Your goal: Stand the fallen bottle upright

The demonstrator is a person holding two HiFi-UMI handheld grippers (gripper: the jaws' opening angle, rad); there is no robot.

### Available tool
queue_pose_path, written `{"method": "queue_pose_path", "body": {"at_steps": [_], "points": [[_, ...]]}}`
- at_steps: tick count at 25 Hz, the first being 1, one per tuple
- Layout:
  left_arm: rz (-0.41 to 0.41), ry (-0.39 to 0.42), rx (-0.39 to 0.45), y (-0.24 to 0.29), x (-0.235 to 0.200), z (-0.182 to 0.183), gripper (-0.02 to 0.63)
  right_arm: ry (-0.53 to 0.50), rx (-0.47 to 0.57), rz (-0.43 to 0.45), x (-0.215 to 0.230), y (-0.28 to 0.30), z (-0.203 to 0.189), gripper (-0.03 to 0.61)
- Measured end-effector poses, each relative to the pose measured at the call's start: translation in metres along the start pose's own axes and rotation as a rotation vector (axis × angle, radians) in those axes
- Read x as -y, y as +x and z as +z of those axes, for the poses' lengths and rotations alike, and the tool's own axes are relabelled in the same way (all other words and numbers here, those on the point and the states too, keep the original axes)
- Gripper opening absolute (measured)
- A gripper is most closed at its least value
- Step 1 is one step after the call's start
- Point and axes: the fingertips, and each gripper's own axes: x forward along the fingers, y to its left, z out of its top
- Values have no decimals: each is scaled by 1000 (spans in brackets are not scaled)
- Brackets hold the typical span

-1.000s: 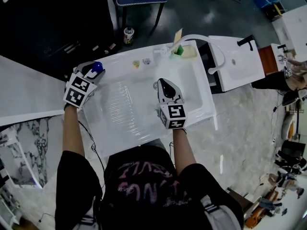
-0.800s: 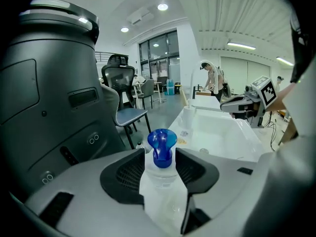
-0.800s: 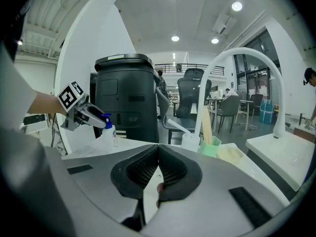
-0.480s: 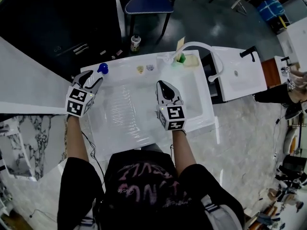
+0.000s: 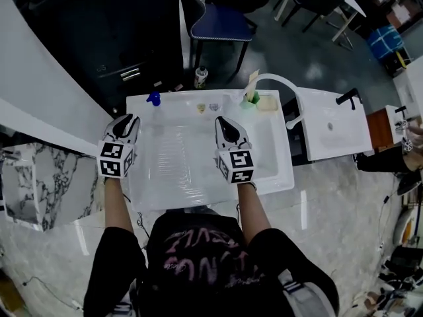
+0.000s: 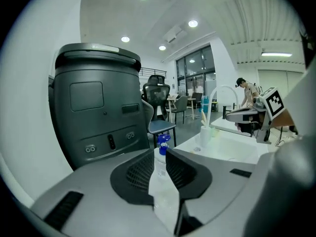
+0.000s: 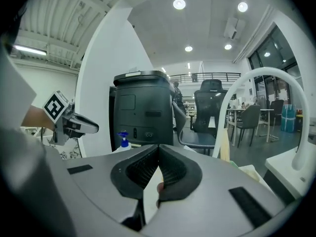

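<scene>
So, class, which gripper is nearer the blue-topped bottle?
The left gripper: the blue-topped bottle stands straight ahead of it; the right gripper is off to the side.

- Sink [image 5: 172,177]: glossy white.
- Bottle [image 5: 153,98] at the sink's far-left corner: blue spray top, clear body.
- Chair [image 5: 221,24] beyond the sink: blue.
- Slab [image 5: 33,183] left of the sink: white, grey-veined marble.
- Left gripper [image 5: 125,120], right gripper [image 5: 223,121]: grey, black-and-white square markers.

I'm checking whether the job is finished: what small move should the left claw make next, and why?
Probably just draw the left claw back and rest it. The blue-capped bottle already stands upright at the sink's back left corner, apart from the claw, whose jaws have just been closing with nothing between them.
</scene>
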Motion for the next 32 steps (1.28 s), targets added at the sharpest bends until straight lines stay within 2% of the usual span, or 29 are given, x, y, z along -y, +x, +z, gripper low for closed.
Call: {"method": "queue_pose_path", "body": {"at_steps": [3,7,15,27,32], "points": [[49,-31,56,-18,6,13,52,-7,25,17,0,-7,10,12],[102,-33,117,-37,18,29,20,-21,55,37,1,-16,21,12],[186,-64,198,-68,42,46,17,-40,100,62,8,-33,36,12],[281,-33,298,-100,72,69,16,-59,171,72,27,-59,45,12],[291,-27,311,-108,82,71,15,-68,184,74,31,-66,48,11]]}}
